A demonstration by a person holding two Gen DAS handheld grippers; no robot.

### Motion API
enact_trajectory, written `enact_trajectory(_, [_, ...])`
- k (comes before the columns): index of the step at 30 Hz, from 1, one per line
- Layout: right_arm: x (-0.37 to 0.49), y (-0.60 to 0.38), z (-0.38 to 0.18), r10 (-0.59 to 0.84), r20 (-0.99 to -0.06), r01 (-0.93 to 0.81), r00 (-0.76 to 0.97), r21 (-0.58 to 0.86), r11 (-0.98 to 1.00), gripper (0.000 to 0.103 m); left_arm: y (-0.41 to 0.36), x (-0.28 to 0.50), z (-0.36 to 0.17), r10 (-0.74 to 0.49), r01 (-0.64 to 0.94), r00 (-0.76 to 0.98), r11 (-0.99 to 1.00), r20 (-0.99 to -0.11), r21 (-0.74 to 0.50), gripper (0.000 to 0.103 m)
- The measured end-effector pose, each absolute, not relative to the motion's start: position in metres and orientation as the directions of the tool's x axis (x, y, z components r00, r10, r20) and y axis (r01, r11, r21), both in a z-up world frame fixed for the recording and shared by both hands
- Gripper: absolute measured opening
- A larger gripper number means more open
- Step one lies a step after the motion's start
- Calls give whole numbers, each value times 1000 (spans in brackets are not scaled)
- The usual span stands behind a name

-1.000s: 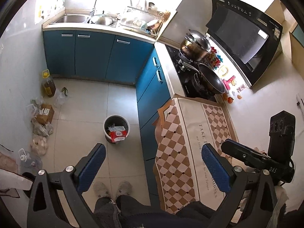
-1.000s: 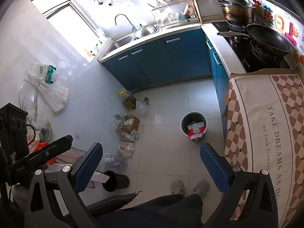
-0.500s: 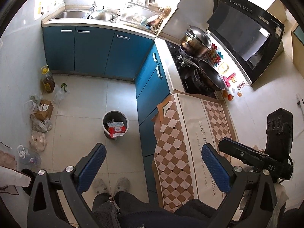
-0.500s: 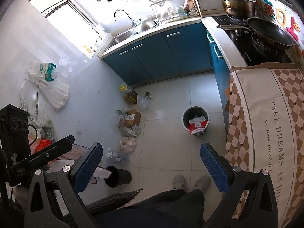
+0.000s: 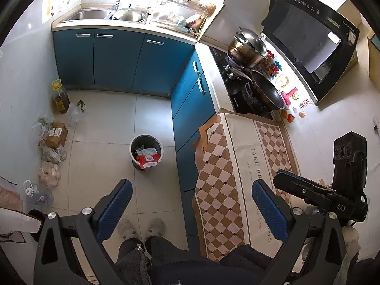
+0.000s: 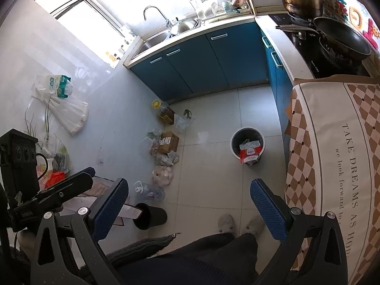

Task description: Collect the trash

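A small kitchen seen from above: the left tongs (image 5: 190, 204) and right tongs (image 6: 188, 204) both hang high over the tiled floor (image 5: 102, 128), jaws spread wide and holding nothing. The round trash bin (image 5: 146, 150) stands on the floor just beside the blue cabinets (image 5: 187, 109), well below the tongs; a red-and-white wrapper (image 5: 147, 159) lies on top of its contents and droops over the near rim. In the right wrist view the same bin (image 6: 247, 146) sits between the cabinet run and a row of clutter along the left wall: a cardboard box (image 6: 168, 142), plastic bags (image 6: 166, 159), an oil jug (image 6: 163, 112) and a clear water bottle (image 6: 149, 191). To the right, a checkered cloth (image 5: 237, 178) printed with lettering covers the surface, with a dark pan (image 5: 267, 92) and a lidded pot (image 5: 248, 48) on the stove beyond it. The person's slippered feet (image 5: 141, 228) show at the near edge.
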State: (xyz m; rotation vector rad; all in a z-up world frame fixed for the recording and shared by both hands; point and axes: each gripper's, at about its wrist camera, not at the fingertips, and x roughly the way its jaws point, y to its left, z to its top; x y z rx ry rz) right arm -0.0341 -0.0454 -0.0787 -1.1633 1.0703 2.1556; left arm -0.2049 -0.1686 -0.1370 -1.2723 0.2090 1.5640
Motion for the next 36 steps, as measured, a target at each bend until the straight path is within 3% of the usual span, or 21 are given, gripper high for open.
enact_trajectory(36, [-13,-42,-76,44,-846,-711,-532,418,-565,103,-151,-198,-127,605,-797,156,-390,-780,-462,103])
